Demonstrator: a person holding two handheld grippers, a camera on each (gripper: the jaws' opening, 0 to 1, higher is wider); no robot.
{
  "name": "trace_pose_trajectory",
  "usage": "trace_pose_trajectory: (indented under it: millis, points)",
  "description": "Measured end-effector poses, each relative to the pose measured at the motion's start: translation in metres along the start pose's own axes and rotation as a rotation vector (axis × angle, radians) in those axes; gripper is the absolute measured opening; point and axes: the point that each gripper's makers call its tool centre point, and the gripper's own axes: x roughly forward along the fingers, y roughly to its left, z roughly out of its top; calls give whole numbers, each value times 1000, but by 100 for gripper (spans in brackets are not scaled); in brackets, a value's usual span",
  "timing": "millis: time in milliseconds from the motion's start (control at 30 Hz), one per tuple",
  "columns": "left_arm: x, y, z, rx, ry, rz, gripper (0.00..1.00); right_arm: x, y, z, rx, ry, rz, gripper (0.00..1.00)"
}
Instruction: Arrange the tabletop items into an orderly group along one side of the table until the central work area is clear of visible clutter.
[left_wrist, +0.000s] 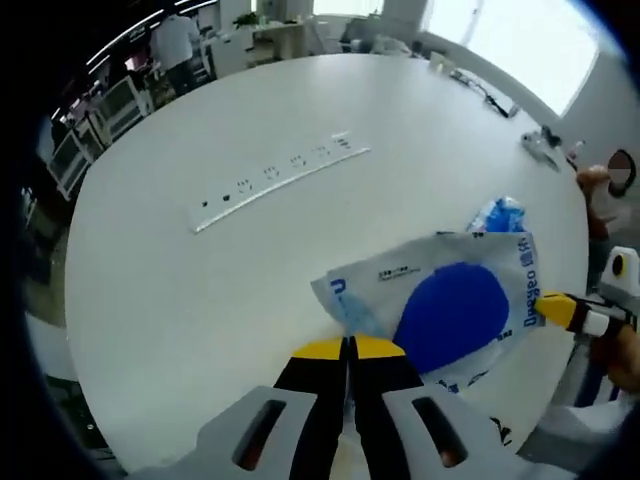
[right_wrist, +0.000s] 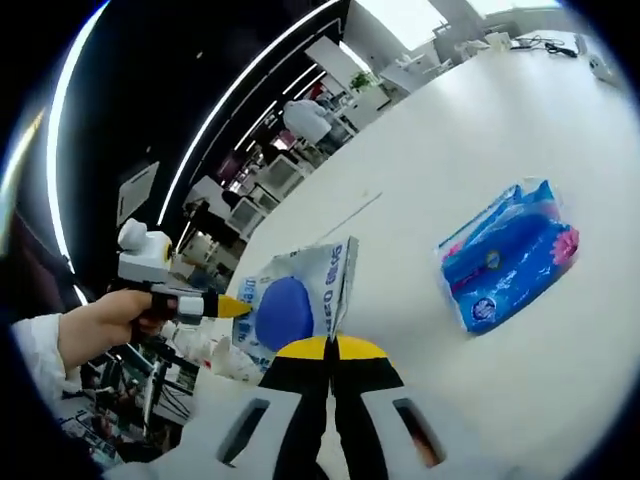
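We hold a white bag with a big blue dot (left_wrist: 450, 305) between our two grippers, so it hangs up off the counter (left_wrist: 200, 300). Our left gripper (left_wrist: 348, 352) is pinched tight on one edge at 6 o'clock. Our right gripper (right_wrist: 330, 350) pinches the other edge, so the bag stays flat and does not flop. A blue pack (right_wrist: 510, 255) lies on the counter at 3 o'clock, well apart. A long white power strip (left_wrist: 280, 180) sits in the middle.
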Motion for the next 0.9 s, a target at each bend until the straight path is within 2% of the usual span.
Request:
trace_pose_trajectory:
  millis: [233, 433, 667, 900]
  points:
    - [-39, -20, -7, -33, -55, 7, 0, -18, 11, 25, -34, -30, 24, 0]
    - [-69, -31, -18, -83, -112, 15, 0, -35, 35, 45, -107, -48, 69, 0]
    - [-94, -48, -29, -123, -173, 18, 0, -49, 44, 49, -174, -39, 83, 0]
    - [-103, -54, -30, -129, -186, 26, 0, -57, 47, 48, -196, -24, 90, 0]
